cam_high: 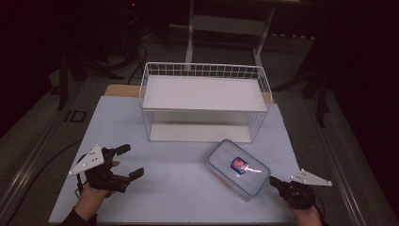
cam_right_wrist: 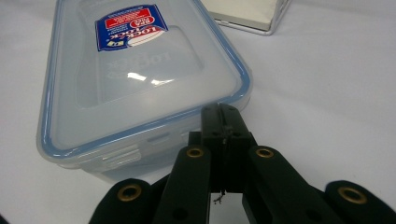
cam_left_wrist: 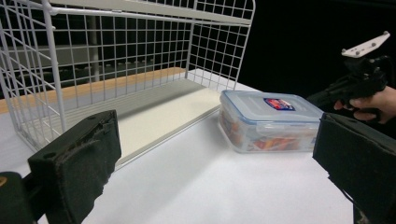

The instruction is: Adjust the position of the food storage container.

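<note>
High view: a clear lock-lid food container (cam_high: 238,168) with a blue seal lies lower right of centre on the white table (cam_high: 179,179), just in front of the white wire basket (cam_high: 205,101). The left gripper (cam_high: 132,161) hovers at lower left, jaws spread wide; the right gripper (cam_high: 274,181) sits at the container's near corner.

Left gripper view: the container (cam_left_wrist: 268,120) rests right of centre, beside the basket (cam_left_wrist: 116,60), with both pads far apart.

Right gripper view: the right gripper (cam_right_wrist: 223,122) has its jaws pressed together at the container's (cam_right_wrist: 135,79) rim.

Judgement: it looks like the approach step; a lift likely calls for opening the right jaws first.
</note>
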Motion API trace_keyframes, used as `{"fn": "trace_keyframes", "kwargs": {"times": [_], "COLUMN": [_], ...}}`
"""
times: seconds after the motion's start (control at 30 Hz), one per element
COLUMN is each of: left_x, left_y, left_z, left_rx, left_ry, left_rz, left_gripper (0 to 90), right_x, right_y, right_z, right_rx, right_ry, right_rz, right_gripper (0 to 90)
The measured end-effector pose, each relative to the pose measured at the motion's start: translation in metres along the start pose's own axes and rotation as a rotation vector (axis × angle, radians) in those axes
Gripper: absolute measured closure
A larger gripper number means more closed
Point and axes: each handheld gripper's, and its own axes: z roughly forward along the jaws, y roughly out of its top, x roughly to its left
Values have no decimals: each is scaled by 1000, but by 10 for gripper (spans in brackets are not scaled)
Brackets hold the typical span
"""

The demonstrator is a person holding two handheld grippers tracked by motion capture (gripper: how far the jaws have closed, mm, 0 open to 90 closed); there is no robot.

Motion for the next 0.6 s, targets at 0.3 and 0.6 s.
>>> {"fn": "trace_keyframes", "kwargs": {"times": [0.3, 0.6], "left_x": [-1, -1], "left_y": [-1, -1], "left_z": [2, 1], "left_rx": [8, 5], "left_ry": [-4, -2], "left_rz": [3, 1], "left_gripper": [11, 11], "right_x": [-1, 22], "right_y": [14, 22], "right_z": [18, 11], "right_rx": [0, -21], "right_ry": [1, 88], "right_rz": [-21, -45], "right_gripper": [900, 900]}}
